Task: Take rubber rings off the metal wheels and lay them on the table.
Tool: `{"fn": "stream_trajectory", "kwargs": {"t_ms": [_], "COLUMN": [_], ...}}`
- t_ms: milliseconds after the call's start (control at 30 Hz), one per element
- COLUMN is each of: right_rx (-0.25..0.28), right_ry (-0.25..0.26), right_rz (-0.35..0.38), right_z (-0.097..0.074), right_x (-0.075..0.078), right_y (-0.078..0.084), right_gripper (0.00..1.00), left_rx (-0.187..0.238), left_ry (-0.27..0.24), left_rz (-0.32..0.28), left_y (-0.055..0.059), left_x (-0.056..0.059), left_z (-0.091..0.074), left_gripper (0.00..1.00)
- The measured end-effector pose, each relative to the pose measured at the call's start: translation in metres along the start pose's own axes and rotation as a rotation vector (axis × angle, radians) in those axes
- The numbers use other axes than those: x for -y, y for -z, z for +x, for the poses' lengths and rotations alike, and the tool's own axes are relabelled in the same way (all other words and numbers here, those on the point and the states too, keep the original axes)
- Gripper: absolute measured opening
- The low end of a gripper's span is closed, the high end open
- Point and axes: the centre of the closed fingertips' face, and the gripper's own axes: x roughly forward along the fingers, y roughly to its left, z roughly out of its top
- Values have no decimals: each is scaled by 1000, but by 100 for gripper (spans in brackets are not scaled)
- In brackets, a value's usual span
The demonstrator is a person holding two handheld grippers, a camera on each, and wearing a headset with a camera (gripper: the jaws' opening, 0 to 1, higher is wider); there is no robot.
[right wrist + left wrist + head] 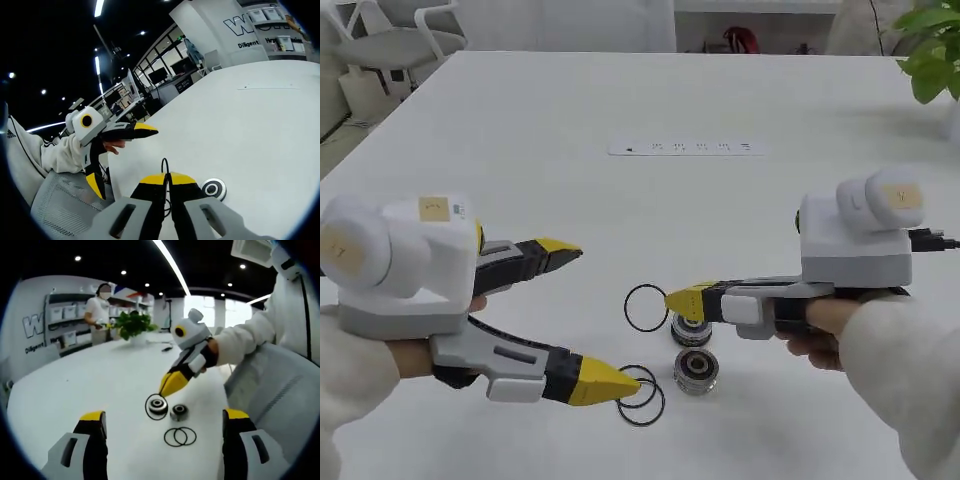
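Right gripper (670, 300) clamped on one rubber ring (627, 308), held just beside a metal wheel (691, 330); left gripper (610, 318) jaws apart, empty. Two rings (640, 395) already flat on table (620, 200); held ring apparently next to lay down.

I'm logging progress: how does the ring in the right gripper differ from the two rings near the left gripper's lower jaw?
The held ring is pinched in the shut right gripper, raised at an angle by a metal wheel; the two rings lie flat on the table, overlapping. The held ring is gripped; the two rings are free, with the open left gripper merely near them. All three are thin, black and round.
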Motion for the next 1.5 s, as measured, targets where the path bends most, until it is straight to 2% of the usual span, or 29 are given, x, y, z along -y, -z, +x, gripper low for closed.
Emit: {"fn": "stream_trajectory", "kwargs": {"t_ms": [200,433,767,1000,1367,1500], "right_rx": [-45,-92,-148,-178,-181,-195], "right_ry": [-21,-53,-81,-67,-16,-6], "right_rz": [-4,-12,-13,-26,-28,-52], "right_z": [7,15,23,25,23,23], "right_x": [-7,-16,-25,-19,-5,-3], "right_y": [13,25,43,51,53,56], "right_gripper": [0,0,0,0,0,0], "left_rx": [11,-17,-27,-33,-42,-45], "left_ry": [-28,-23,-14,-10,-1,0], "left_rz": [-38,-66,-69,-78,-82,-84], "left_y": [9,26,29,31,34,35], "left_x": [0,9,12,13,15,15], "left_z": [-8,-8,-7,-7,-6,-6], "left_gripper": [99,99,98,98,97,97]}}
